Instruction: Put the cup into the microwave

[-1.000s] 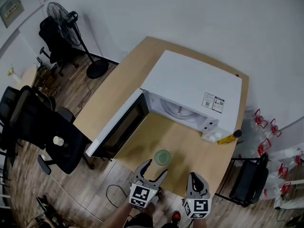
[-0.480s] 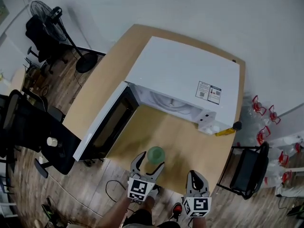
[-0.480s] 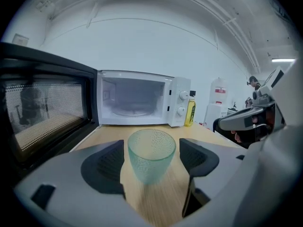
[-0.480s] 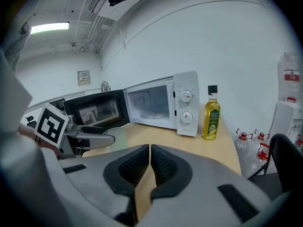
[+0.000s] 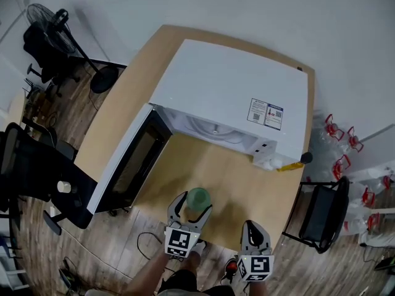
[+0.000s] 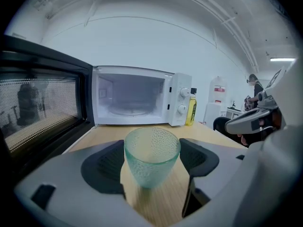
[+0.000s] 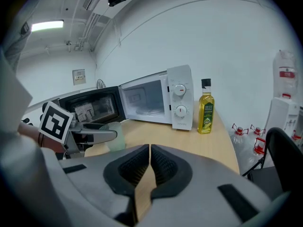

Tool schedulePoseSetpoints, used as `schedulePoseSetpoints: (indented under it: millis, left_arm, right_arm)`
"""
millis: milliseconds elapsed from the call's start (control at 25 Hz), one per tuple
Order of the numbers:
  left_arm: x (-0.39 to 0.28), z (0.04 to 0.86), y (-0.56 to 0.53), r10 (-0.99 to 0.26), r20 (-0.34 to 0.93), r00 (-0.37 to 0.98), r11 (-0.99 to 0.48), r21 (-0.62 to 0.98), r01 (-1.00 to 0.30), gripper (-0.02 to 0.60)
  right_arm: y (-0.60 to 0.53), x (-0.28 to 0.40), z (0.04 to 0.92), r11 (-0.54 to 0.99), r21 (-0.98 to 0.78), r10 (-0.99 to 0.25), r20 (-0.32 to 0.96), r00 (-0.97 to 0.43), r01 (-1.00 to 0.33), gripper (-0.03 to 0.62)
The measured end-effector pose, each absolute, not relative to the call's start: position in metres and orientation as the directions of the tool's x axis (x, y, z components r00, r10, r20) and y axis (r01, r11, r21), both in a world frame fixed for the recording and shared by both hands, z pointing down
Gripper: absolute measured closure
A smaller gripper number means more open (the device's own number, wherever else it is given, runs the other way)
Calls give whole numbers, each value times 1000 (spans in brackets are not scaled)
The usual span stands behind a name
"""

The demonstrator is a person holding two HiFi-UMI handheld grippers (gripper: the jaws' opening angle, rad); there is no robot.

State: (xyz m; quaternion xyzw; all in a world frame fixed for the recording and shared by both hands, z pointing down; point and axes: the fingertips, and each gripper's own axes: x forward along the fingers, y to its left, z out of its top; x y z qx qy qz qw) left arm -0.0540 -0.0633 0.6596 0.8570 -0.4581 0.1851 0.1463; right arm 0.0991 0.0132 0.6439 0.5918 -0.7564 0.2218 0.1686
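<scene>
Now grasp step: left gripper (image 5: 191,205) spread wide, cup (image 6: 151,157) between jaws, untouched; next squeeze, carry into microwave (image 6: 180,98) ahead. Right gripper (image 7: 149,162) clenched, empty.

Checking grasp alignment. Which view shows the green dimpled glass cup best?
Left gripper view: the green dimpled glass cup fills the centre, upright, between the open jaws of the left gripper. The head view shows only a small green rim from above. The right gripper view shows a pale sliver behind the left gripper.
</scene>
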Motion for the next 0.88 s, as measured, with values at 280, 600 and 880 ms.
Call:
schedulePoseSetpoints:
  millis: [280, 600, 880]
  left_arm:
    - [-53, 660, -64, -719, 456, 524, -549, 90, -831, 216]
    - [-53, 646, -64, -723, 443, 530, -551, 91, -829, 216]
    - [-57, 616, -63, -730, 422, 538, -555, 92, -826, 216]
  right_arm:
    - [14, 102, 642, 196, -130, -822, 519, -235, -972, 569]
    - [12, 101, 629, 204, -120, -832, 501, -236, -972, 569]
    - [8, 95, 606, 210, -116, -846, 476, -240, -971, 569]
